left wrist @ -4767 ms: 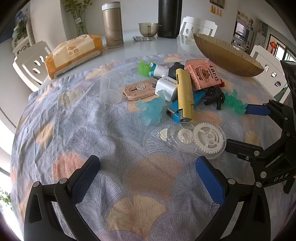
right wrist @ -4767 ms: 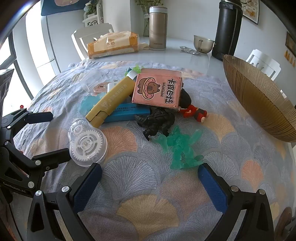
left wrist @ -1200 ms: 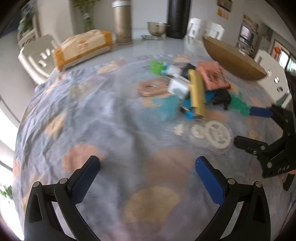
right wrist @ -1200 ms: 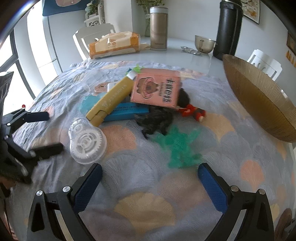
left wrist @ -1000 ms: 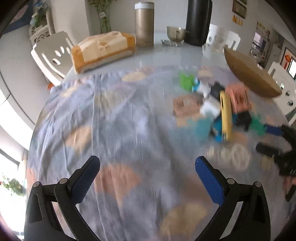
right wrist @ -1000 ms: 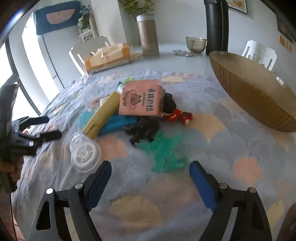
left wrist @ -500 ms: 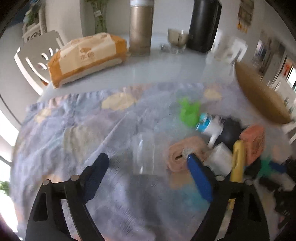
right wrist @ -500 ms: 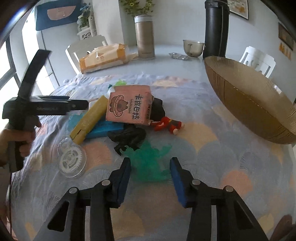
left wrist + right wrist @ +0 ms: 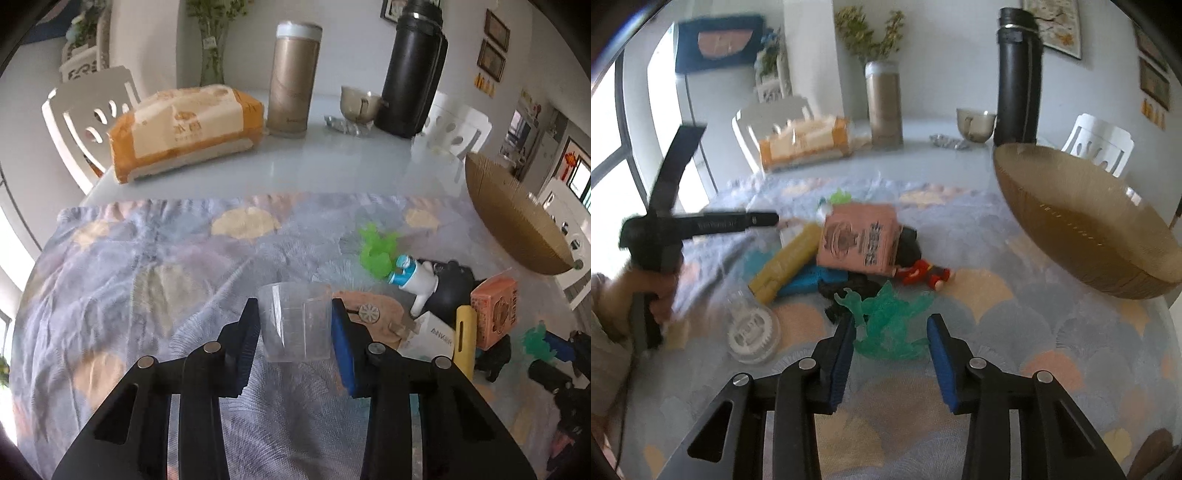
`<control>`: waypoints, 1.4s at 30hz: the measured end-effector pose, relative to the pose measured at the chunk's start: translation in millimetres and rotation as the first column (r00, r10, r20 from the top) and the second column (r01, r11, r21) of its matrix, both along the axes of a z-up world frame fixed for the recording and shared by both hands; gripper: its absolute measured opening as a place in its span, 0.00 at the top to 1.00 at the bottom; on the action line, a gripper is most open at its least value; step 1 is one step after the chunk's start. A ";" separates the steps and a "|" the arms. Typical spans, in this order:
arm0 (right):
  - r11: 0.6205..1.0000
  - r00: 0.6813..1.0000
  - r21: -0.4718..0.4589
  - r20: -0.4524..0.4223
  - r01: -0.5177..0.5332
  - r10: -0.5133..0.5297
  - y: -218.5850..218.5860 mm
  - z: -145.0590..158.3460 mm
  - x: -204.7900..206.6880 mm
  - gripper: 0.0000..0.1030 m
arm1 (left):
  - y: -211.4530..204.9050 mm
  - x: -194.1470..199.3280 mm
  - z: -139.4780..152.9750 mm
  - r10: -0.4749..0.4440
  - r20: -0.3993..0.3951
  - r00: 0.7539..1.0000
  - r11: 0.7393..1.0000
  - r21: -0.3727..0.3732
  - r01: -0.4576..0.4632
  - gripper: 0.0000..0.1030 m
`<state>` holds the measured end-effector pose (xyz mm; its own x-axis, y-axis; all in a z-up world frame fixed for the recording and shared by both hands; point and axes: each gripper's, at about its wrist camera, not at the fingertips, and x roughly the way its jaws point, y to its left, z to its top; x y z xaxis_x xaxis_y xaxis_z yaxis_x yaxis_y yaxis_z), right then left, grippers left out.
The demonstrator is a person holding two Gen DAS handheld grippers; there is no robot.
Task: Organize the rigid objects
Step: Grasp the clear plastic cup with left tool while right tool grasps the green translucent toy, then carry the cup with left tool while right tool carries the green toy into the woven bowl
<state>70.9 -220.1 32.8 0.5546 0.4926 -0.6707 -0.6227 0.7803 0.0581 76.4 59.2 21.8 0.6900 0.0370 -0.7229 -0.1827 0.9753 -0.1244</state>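
On the patterned tablecloth [image 9: 147, 280], the left gripper [image 9: 295, 332] has its blue pads pressed against both sides of a clear plastic cup [image 9: 294, 320], which stands upright just left of the pile of small objects. To the right, the right gripper [image 9: 891, 345] sits with its jaws partly apart around a translucent green figure [image 9: 890, 325]; whether the pads touch it I cannot tell. Farther right, the gold ribbed bowl [image 9: 1082, 225] stands apart from the pile.

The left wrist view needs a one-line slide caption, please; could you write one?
Left gripper closes on a clear plastic cup beside the toy pile.
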 end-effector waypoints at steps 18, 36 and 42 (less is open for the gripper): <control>0.936 0.993 0.350 -0.114 0.026 0.015 -41.7 80.0 47.8 0.62 | -64.5 28.8 66.2 -0.110 0.142 0.984 0.993 -0.029 0.115 0.67; 0.822 0.950 0.477 -0.177 0.311 -0.256 -151.8 56.6 140.7 0.61 | -217.0 133.0 65.6 -0.363 0.149 0.920 0.926 -0.053 0.374 0.67; 0.809 0.947 0.494 -0.208 0.318 -0.246 -157.0 55.3 145.0 0.42 | -223.8 148.0 57.4 -0.346 0.123 0.930 0.928 -0.098 0.359 0.41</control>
